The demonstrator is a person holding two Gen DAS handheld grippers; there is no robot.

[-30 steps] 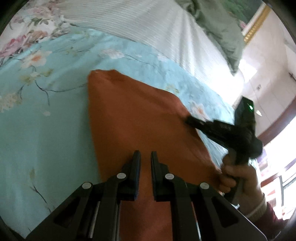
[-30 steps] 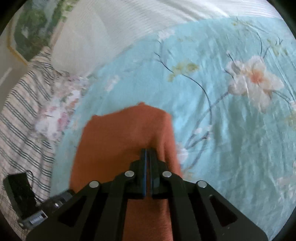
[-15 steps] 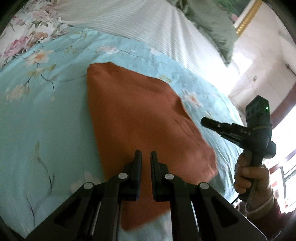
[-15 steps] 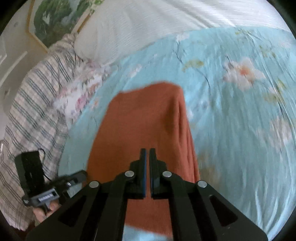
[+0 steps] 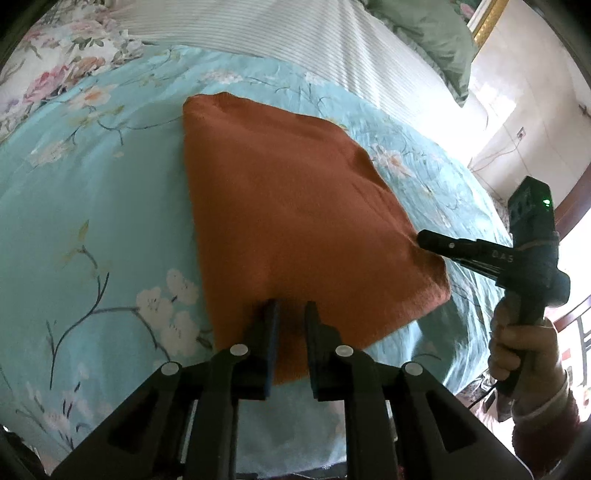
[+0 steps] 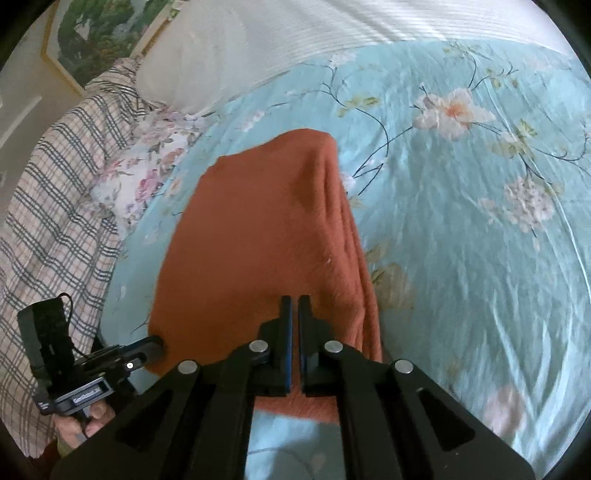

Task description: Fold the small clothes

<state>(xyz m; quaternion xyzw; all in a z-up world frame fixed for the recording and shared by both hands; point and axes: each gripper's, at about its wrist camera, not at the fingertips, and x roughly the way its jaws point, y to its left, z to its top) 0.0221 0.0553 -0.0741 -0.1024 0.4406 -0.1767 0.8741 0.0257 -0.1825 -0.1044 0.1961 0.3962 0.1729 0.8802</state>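
Note:
A rust-orange garment (image 5: 291,221) lies folded into a flat rectangle on the light-blue floral bedspread (image 5: 92,206). It also shows in the right wrist view (image 6: 258,243), with a doubled edge along its right side. My left gripper (image 5: 290,314) hovers over the garment's near edge with a narrow gap between its jaws and nothing in them. My right gripper (image 6: 294,306) is over the garment's near right part, jaws almost together and empty. In the left wrist view the right gripper (image 5: 421,238) points at the garment's right corner.
A white striped pillow (image 5: 295,33) and a green cushion (image 5: 424,26) lie at the bed's head. A plaid blanket (image 6: 48,192) and a floral cloth (image 6: 147,162) lie to the left. A framed picture (image 6: 96,33) hangs on the wall.
Both grippers have pulled back and up from the garment. The right gripper was shut on the garment's edge and now holds nothing. The garment lies flat and more of it is in view.

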